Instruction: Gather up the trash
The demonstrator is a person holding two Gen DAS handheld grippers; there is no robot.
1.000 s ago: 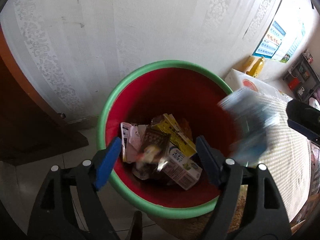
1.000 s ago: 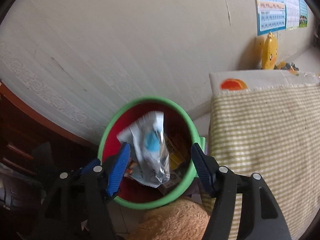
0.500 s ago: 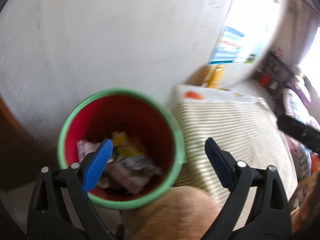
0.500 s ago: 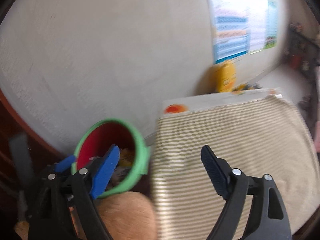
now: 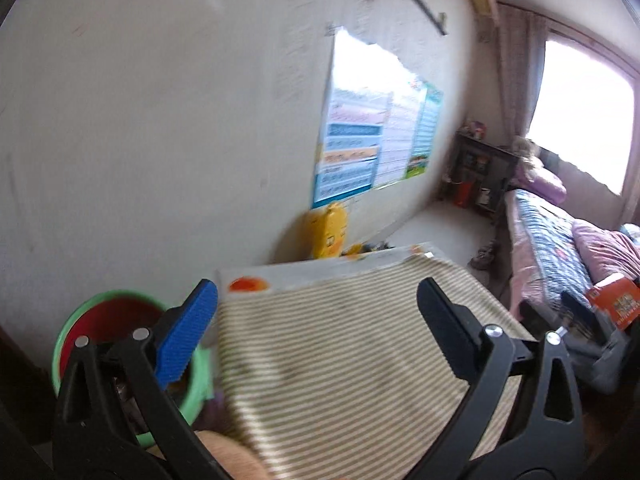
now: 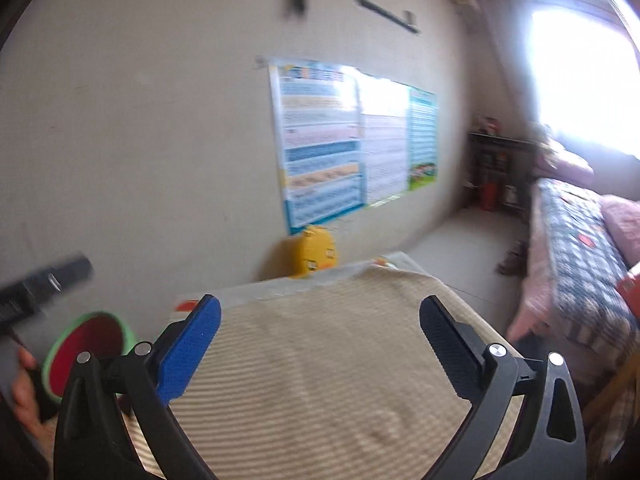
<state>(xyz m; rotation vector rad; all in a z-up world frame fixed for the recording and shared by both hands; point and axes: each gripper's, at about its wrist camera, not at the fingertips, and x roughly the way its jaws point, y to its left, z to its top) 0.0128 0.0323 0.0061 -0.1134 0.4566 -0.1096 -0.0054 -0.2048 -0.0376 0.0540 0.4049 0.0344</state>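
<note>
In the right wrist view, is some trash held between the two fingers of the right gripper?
No, the right gripper stands wide open, and between its fingers only the striped cloth behind it shows.

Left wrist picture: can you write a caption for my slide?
Left gripper open and empty over a striped cloth, green-rimmed red bin at lower left.

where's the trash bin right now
The green-rimmed red trash bin sits low at the left edge of both wrist views, against the wall, just left of the striped cloth.
</note>
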